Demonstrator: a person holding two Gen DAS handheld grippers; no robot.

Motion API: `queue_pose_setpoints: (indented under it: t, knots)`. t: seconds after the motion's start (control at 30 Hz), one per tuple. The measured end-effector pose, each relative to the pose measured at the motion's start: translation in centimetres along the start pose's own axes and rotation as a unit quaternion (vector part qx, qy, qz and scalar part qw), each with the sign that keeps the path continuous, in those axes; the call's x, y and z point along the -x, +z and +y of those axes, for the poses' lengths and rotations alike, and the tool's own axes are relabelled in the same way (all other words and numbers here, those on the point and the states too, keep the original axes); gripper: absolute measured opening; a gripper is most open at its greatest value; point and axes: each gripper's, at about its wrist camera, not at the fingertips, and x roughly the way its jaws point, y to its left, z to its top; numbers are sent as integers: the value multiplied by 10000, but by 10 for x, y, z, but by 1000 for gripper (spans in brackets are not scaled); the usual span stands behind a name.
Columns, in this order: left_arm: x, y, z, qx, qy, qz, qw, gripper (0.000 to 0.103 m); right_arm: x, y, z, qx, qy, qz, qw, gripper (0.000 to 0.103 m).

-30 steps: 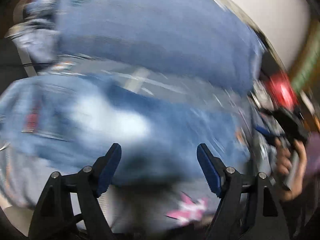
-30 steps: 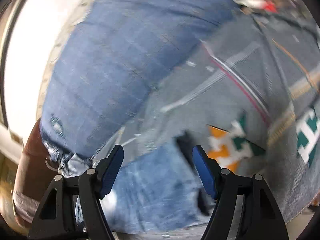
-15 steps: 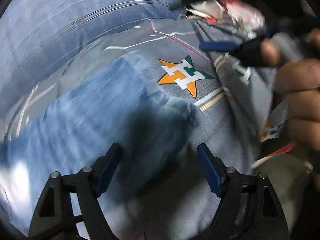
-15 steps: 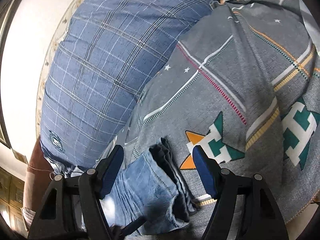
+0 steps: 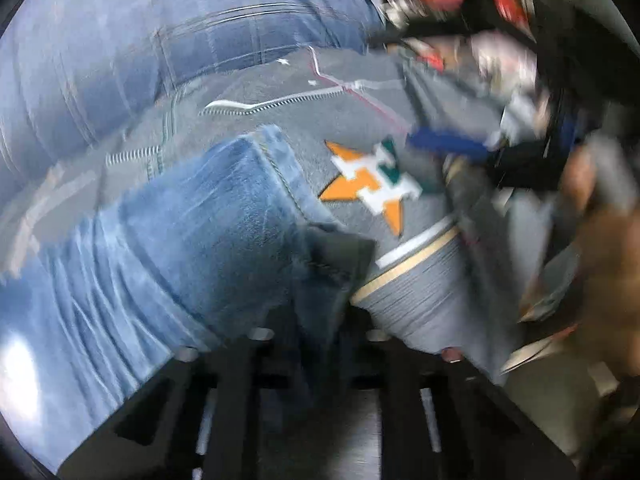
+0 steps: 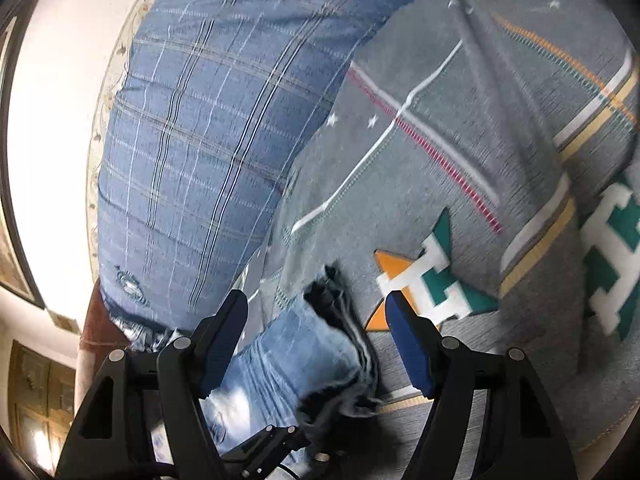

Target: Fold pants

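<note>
Fingers of my left gripper point(image 5: 320, 344) are closing on the hem corner of the jeans point(image 5: 192, 232), denim bunched between them on the grey star-print blanket point(image 5: 416, 288). My right gripper point(image 6: 316, 340) hangs spread wide, gripping nothing, the folded jeans end beneath its gap.

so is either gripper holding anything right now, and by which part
The left gripper is closing on the jeans at the leg hem corner, denim between its jaws. The right gripper holds nothing, its jaws wide.
</note>
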Motion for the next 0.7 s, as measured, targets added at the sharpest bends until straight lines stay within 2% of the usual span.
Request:
queue_pose_setpoints:
  t: [0.1,0.2,0.33,0.47,0.5,0.57,0.6,0.67,0.7]
  knots:
    - [17,2,23,680,-281,-221,9970,13,-10,-3,1,-26,50,243,9997,73]
    - [30,0,37,1108,-543,-370,9917,13,-27,-9,0,-68,4,604,9982,73]
    - [41,-7,42,1340,-897,-495,9857,13,-53,-19,5,-36,-15,1153,9933,73]
    - [42,-12,39,1365,-1120,-510,9830,13,-68,-26,10,-3,-31,1318,9913,71]
    - [40,-13,40,1364,-1162,-448,9828,13,-71,-27,11,22,-125,1327,9911,66]
    - [37,-15,38,1314,-1114,-347,9844,19,-78,-31,17,154,-241,1383,9900,26]
    - [38,-16,37,1269,-1032,-334,9860,24,-78,-32,19,177,-263,1380,9899,23]
    - [39,-17,32,1132,-857,-372,9892,58,-76,-32,23,250,-242,1304,9909,11]
    - [42,-16,29,1039,-708,-496,9908,65,-73,-31,25,269,-171,1264,9915,11]
